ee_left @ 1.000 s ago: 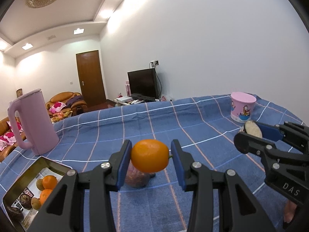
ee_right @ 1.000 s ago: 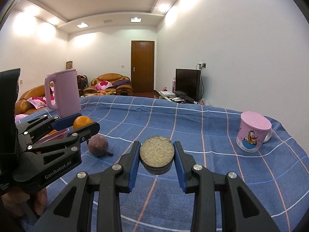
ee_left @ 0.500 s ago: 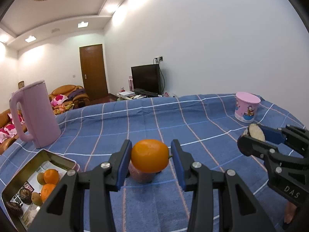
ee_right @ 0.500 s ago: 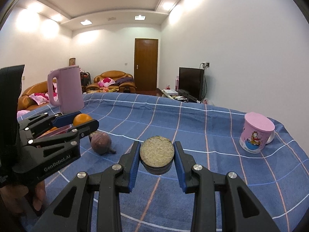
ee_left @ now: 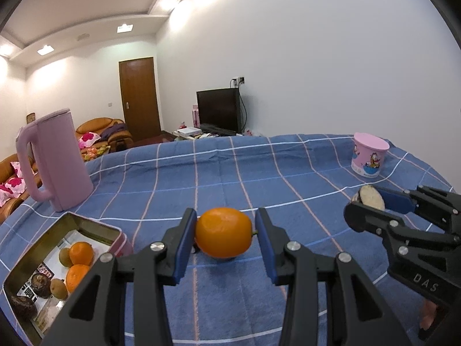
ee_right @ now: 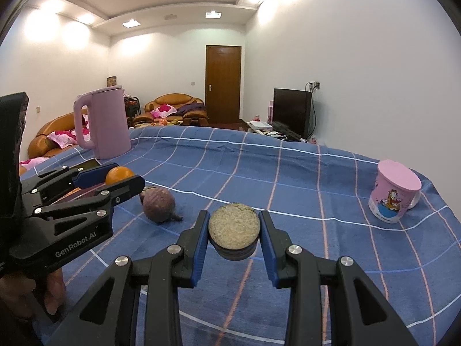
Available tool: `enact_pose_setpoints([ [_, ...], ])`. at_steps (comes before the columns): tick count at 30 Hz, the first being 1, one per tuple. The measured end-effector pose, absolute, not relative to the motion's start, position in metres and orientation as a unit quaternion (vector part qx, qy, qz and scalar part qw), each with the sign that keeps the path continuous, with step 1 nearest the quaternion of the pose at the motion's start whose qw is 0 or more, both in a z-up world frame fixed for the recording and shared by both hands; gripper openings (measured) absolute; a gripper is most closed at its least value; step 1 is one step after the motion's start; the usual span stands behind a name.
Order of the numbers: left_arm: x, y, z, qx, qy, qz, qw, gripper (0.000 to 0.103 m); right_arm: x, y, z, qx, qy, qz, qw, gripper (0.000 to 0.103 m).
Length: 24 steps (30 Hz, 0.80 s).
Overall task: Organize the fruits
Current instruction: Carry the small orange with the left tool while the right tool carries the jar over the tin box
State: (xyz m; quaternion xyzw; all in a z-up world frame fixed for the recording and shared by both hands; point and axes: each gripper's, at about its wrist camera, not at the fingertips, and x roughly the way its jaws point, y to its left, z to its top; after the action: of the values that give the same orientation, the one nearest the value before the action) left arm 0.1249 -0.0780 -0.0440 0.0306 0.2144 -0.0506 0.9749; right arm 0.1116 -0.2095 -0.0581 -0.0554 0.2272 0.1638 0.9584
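My left gripper (ee_left: 226, 235) is shut on an orange (ee_left: 224, 233), held above the blue checked cloth. It also shows at the left of the right wrist view (ee_right: 115, 177). My right gripper (ee_right: 234, 232) is shut on a round fruit half (ee_right: 234, 227) with a pale cut face and dark skin; it shows at the right of the left wrist view (ee_left: 371, 197). A metal tin (ee_left: 95, 226) at lower left holds two oranges (ee_left: 81, 253), kiwis and dark fruits. A purple-brown fruit (ee_right: 159, 205) lies on the cloth between the grippers, hidden behind the orange in the left wrist view.
A pink kettle (ee_left: 54, 160) stands at the far left just behind the tin. A pink cartoon mug (ee_left: 368, 158) stands at the far right. The cloth-covered table (ee_left: 259, 173) ends at the back, with sofas, a door and a TV beyond.
Both grippers have moved a little, still holding their fruit. The tin shows more fully in the left wrist view, and the purple-brown fruit has slipped behind the orange.
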Motion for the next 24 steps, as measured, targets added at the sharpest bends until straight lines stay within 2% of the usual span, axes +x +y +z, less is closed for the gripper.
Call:
enact_pose_setpoints([
  [24,0.101,0.022,-0.024,0.003,0.221,0.046,0.974,0.044,0.129,-0.098,-0.024,-0.085,0.203,0.277,0.935,0.036],
])
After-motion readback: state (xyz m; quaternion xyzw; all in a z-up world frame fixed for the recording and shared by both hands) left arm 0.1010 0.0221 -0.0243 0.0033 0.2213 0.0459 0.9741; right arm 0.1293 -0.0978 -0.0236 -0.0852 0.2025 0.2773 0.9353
